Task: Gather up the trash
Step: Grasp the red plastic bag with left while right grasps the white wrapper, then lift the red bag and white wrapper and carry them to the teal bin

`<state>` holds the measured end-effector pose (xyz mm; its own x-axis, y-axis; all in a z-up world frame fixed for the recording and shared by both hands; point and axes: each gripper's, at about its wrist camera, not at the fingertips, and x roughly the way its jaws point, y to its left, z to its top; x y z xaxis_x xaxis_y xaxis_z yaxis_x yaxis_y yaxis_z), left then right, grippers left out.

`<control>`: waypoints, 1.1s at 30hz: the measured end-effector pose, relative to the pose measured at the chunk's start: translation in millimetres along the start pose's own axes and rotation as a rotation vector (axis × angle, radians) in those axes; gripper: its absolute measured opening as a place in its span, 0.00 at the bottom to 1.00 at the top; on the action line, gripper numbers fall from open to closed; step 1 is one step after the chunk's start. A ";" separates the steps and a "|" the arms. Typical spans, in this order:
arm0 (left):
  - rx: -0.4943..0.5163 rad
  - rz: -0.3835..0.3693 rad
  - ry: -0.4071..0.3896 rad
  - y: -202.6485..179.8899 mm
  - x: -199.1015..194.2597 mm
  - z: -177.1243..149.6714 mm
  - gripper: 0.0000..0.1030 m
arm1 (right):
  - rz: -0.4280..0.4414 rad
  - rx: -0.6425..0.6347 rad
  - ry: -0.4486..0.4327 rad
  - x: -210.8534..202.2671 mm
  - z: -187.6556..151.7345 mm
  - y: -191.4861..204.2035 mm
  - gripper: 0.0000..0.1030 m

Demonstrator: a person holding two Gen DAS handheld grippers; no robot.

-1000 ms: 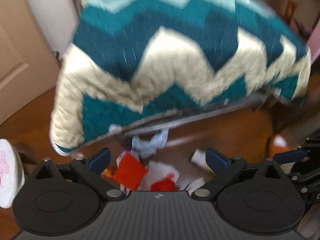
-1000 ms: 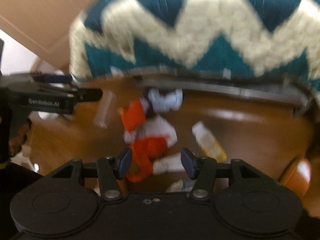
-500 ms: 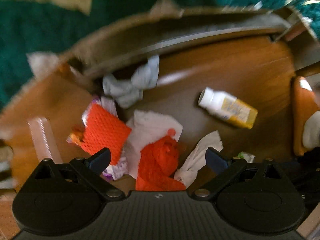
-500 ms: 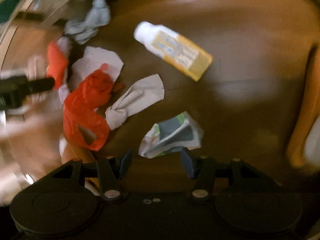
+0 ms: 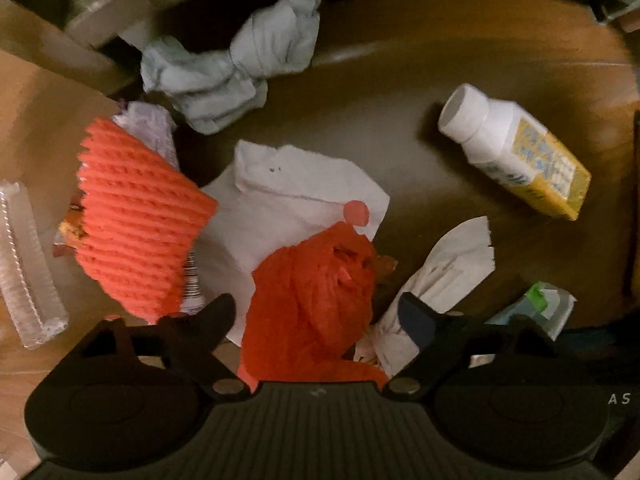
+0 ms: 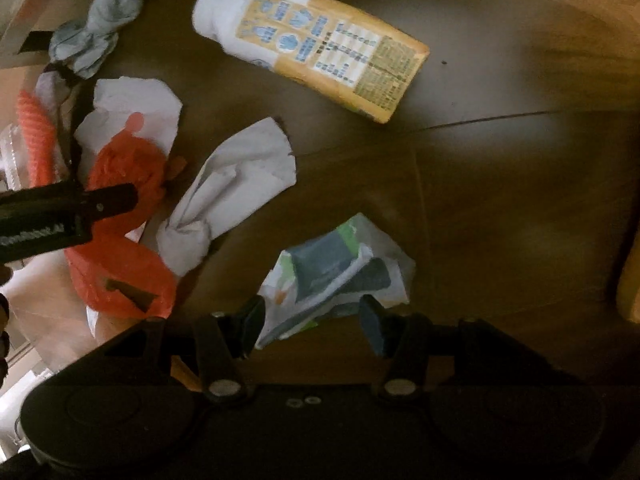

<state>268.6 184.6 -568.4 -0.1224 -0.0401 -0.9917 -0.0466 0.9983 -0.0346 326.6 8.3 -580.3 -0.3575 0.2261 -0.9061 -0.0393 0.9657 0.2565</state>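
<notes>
Trash lies scattered over a dark wooden floor (image 6: 500,200). Nearest the left gripper (image 5: 320,314), whose jaws are spread wide and hold nothing, a crumpled orange plastic bag (image 5: 312,300) sits right between the fingers at 6 o'clock in the left view. Just beside it at 4 o'clock is a twisted white tissue (image 5: 436,280). At 9 o'clock an orange foam net sleeve (image 5: 136,220) rests over other wrappers, with a clear plastic strip (image 5: 24,264) farther out at the left edge. Behind the bag, toward the centre, a flat white paper (image 5: 288,200) lies partly under it. At 2 o'clock a white bottle with a yellow label (image 5: 516,152) lies on its side, well apart from the pile. Farthest, at 12 o'clock, a knotted grey-blue rag (image 5: 240,64) touches a pale ledge.

In the right view, the right gripper (image 6: 312,316) is also open and empty, its fingers straddling the near edge of a crumpled green-and-grey wrapper (image 6: 340,272) at 6 o'clock. The left gripper's finger reaches in at 9 o'clock over the orange bag.
</notes>
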 end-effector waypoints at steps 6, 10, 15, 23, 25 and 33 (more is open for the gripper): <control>-0.031 -0.015 0.035 -0.5 17.5 3.3 0.58 | -0.022 -0.017 0.019 10.6 9.1 -1.9 0.06; -0.047 -0.035 0.037 0.1 17.7 3.1 0.46 | -0.034 -0.053 0.012 8.6 6.6 2.1 0.02; -0.061 -0.048 0.051 2.7 7.6 3.9 0.36 | -0.037 -0.099 -0.018 -7.2 -2.5 12.4 0.01; -0.047 0.012 0.045 -10.5 -39.4 -0.2 0.33 | -0.043 -0.166 -0.125 -64.1 -27.5 32.2 0.01; -0.048 0.028 0.021 -14.4 -58.8 -3.3 0.33 | -0.037 -0.184 -0.158 -80.9 -34.2 35.5 0.01; -0.113 0.024 -0.109 -38.6 -148.8 -27.3 0.33 | -0.044 -0.332 -0.345 -155.2 -72.7 54.3 0.01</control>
<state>261.5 150.9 -416.2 -0.0167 -0.0049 -0.9998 -0.1571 0.9876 -0.0022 312.1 16.4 -401.3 -0.0208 0.2692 -0.9629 -0.3632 0.8952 0.2581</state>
